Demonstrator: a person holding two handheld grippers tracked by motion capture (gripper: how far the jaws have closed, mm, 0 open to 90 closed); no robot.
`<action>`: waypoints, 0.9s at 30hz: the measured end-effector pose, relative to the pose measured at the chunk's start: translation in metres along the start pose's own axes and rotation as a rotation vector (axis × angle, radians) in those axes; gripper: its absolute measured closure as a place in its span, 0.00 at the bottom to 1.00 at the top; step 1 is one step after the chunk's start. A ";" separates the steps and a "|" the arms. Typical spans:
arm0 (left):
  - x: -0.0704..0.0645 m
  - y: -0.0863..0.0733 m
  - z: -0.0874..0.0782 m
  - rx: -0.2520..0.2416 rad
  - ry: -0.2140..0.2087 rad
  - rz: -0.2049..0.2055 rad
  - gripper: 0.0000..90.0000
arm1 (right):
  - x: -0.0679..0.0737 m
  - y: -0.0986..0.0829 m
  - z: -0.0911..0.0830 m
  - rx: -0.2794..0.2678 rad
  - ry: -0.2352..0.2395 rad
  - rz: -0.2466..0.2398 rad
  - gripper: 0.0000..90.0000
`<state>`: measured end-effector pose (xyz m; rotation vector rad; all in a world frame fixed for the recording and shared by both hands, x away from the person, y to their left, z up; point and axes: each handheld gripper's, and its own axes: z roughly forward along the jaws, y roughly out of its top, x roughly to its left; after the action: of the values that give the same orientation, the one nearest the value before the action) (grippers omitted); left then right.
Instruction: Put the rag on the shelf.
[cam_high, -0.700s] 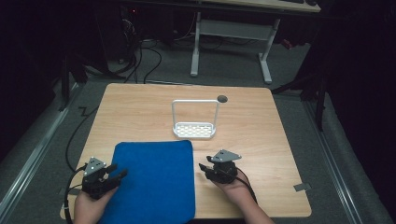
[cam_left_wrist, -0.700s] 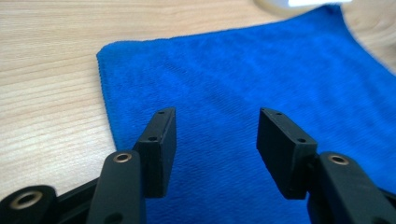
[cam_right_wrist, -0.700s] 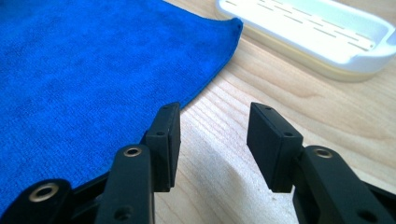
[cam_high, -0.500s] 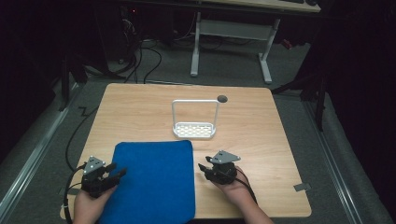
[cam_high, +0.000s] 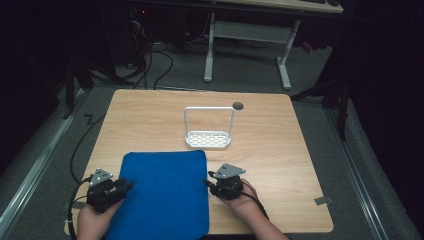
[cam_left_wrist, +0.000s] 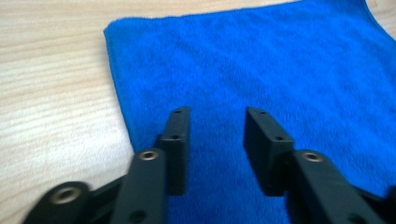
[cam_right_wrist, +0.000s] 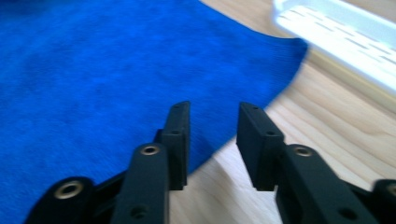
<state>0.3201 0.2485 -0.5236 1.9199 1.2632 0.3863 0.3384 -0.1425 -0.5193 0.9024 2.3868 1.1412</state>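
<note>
A blue cloth (cam_high: 164, 192) lies flat on the near half of the wooden table (cam_high: 280, 135). My left gripper (cam_high: 126, 188) is at the cloth's left edge, open, its jaws just over the blue cloth (cam_left_wrist: 261, 70) with nothing between them. My right gripper (cam_high: 206, 182) is at the cloth's right edge, open too. In the right gripper view its jaws straddle the edge of the blue cloth (cam_right_wrist: 84, 60) where it meets bare wood.
A small white perforated tray with a tall wire handle (cam_high: 208, 139) stands just beyond the cloth's far edge, and the white tray (cam_right_wrist: 345, 37) shows close ahead of my right gripper. A dark round hole (cam_high: 238, 105) sits behind it. Desk legs and cables lie past the table.
Both grippers have crept slightly inward toward the cloth's edges. The cloth and tray have not moved.
</note>
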 end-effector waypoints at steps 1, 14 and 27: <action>0.000 -0.001 -0.001 0.001 0.001 0.001 0.76 | 0.001 0.001 0.002 0.002 0.012 -0.002 0.77; -0.002 -0.010 0.000 0.052 -0.020 0.018 0.94 | 0.007 0.008 0.027 0.094 0.093 -0.030 0.99; -0.015 -0.006 0.007 0.067 -0.070 0.083 0.92 | -0.002 -0.001 0.016 0.097 0.065 -0.002 0.99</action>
<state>0.3137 0.2336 -0.5303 2.0297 1.1675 0.3192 0.3483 -0.1347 -0.5297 0.9072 2.5140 1.0772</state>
